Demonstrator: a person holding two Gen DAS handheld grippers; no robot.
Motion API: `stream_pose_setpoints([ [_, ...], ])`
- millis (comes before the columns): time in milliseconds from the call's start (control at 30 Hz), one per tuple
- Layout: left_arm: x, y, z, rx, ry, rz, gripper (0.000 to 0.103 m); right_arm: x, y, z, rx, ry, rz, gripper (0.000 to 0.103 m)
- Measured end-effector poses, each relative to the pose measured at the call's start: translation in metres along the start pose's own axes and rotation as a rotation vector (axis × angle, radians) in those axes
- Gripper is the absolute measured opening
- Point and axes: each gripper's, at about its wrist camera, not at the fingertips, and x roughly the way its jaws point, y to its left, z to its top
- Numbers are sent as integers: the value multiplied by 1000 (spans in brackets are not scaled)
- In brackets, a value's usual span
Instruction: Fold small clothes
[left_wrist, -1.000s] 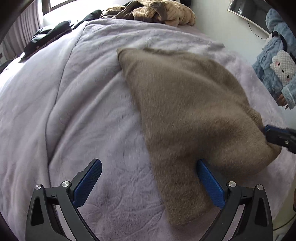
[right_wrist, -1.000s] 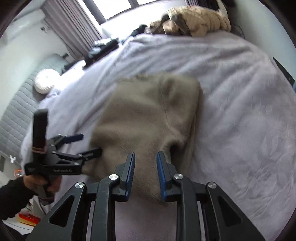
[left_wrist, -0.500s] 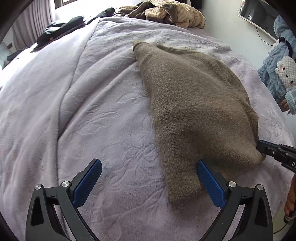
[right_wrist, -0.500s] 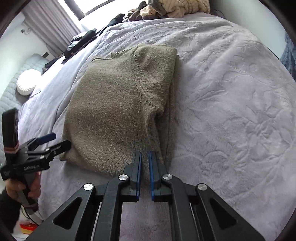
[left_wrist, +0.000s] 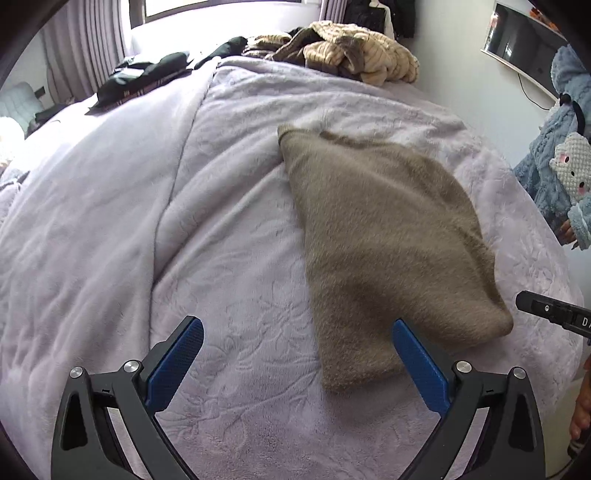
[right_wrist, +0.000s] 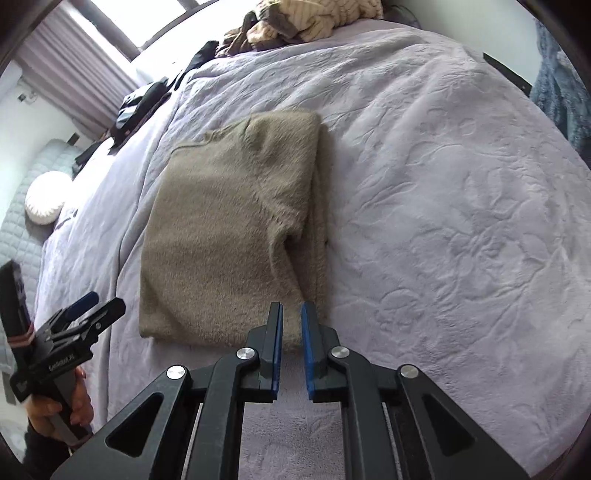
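Left wrist view: one folded tan sweater (left_wrist: 388, 236) lies right of centre on one lilac blanket (left_wrist: 147, 221); left gripper (left_wrist: 295, 354) gapes wide, empty; right gripper (right_wrist: 292, 345) stands slightly parted, empty.

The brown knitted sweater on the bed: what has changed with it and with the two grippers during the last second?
The right gripper let go of the brown knitted sweater: its jaws, pinched on the near edge half a second ago, now stand slightly apart, pulled back just off it. The sweater settled flat, folded, on the lilac embossed blanket. The left gripper stayed wide open, holding nothing.
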Motion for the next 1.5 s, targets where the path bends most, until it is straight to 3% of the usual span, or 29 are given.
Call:
stream_pose_setpoints([
  [100, -4, -4, 7, 2, -6, -1, 102, -3, 4, 7, -4, -4, -5, 17],
  [233, -6, -8, 11, 5, -7, -3, 102, -4, 11, 10, -23, -12, -13, 43],
  [400, -3, -12, 11, 10, 15, 5, 102, -1, 15, 12, -42, -8, -38, 44],
  [533, -4, -13, 13, 6, 15, 0, 102, -2, 18, 17, -58, -13, -66, 59],
  [800, -2, -14, 18, 7, 18, 6, 102, 1, 24, 23, -66, -11, -67, 60],
  [900, 6, -11, 21, 2, 30, -17, 102, 7, 21, 27, -60, 4, -50, 66],
  [1033, 28, 1, 34, -53, 46, -107, 102, 27, -1, 44, -3, 14, 14, 66],
  [1267, 93, 23, 63, -107, 126, -240, 102, 85, -55, 71, 164, 78, 276, 66],
  [1400, 127, 26, 74, -159, 197, -399, 102, 106, -64, 80, 189, 97, 375, 66],
  [1500, 141, 15, 81, -143, 212, -450, 102, 121, -60, 89, 193, 120, 481, 67],
])
